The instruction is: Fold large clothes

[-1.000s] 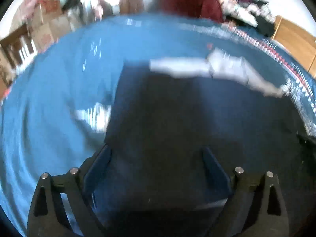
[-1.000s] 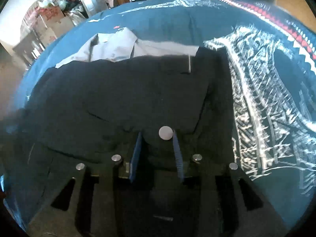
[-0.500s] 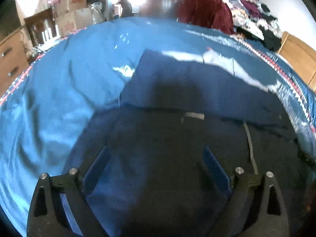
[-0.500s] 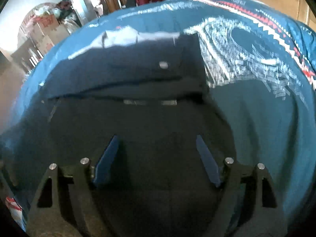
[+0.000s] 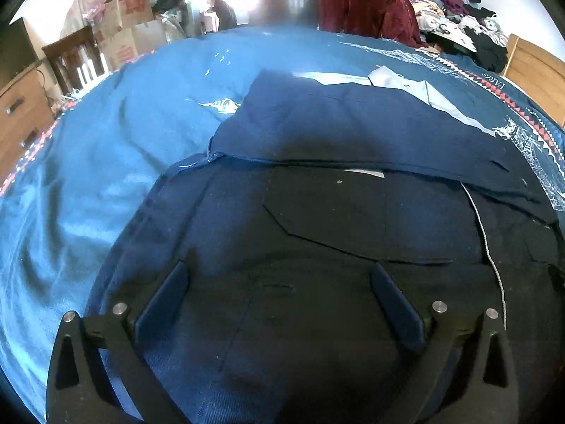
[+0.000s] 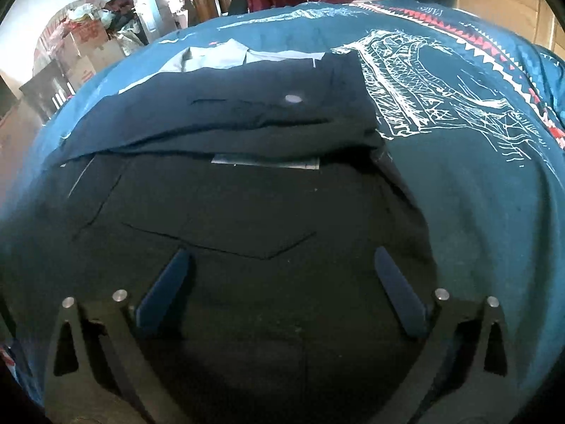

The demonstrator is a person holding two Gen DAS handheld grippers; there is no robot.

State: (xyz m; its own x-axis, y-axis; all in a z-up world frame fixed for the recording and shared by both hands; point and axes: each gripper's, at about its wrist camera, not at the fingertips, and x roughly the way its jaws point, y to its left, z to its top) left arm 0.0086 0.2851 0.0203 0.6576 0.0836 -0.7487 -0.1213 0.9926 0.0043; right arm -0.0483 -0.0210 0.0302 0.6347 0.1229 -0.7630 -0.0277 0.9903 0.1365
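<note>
A dark navy pair of trousers (image 5: 353, 219) lies on the blue bedspread (image 5: 106, 148), its far part folded back over the near part, with a pale lining (image 5: 406, 88) showing at the far edge. The same trousers (image 6: 247, 194) fill the right wrist view, a silver button (image 6: 293, 98) on the folded layer. My left gripper (image 5: 279, 272) hovers open above the near cloth with nothing between its fingers. My right gripper (image 6: 282, 258) is open too, over the back-pocket seam, holding nothing.
The bedspread (image 6: 476, 194) has a white printed pattern and red-white border at the right. Beyond the bed stand cardboard boxes (image 5: 123, 31), a wooden chair (image 5: 77, 56), a drawer unit (image 5: 17, 113), a dark red garment (image 5: 367, 7) and a heap of clothes (image 5: 455, 17).
The right gripper let go of the trousers and opened. Both grippers drew back toward the near side, leaving the far part folded over the near part.
</note>
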